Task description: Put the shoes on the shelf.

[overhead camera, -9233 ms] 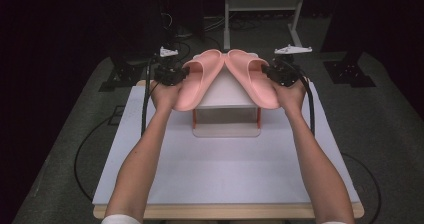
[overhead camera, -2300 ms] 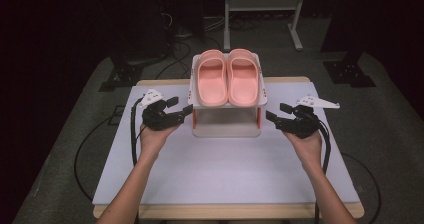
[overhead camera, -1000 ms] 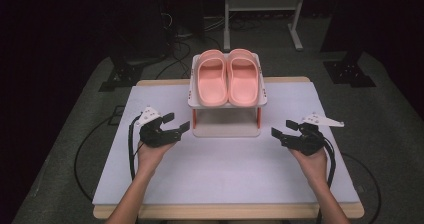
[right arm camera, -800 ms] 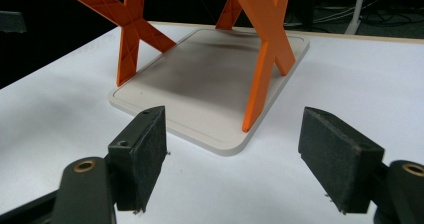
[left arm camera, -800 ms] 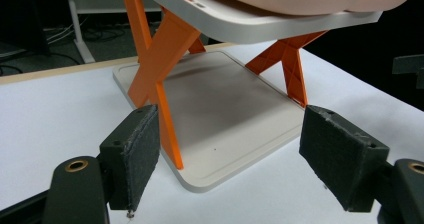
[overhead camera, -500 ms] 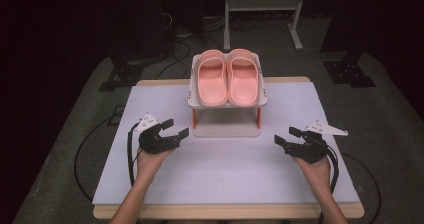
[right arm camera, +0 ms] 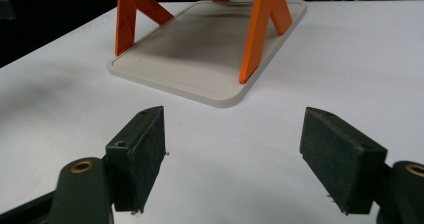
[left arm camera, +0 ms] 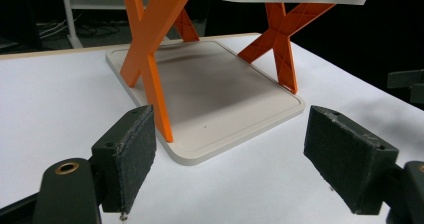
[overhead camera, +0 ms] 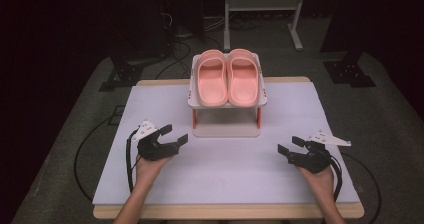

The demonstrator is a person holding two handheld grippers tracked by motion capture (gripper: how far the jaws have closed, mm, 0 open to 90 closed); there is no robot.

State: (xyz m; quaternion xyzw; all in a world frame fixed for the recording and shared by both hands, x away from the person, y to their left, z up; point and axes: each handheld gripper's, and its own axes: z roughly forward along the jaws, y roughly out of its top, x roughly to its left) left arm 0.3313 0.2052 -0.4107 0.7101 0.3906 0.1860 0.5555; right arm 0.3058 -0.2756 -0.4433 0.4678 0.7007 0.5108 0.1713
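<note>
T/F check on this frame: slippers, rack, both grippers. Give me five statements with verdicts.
1. Both pink slippers lie side by side on the rack's top shelf. True.
2. The left gripper grips a slipper. False: its jaws stand open over the white table cover, nothing between them.
3. The rack's lower shelf holds a shoe. False: it is bare.
4. The right gripper is open and holds nothing. True.
5. The rack's legs are blue. False: they are orange.
</note>
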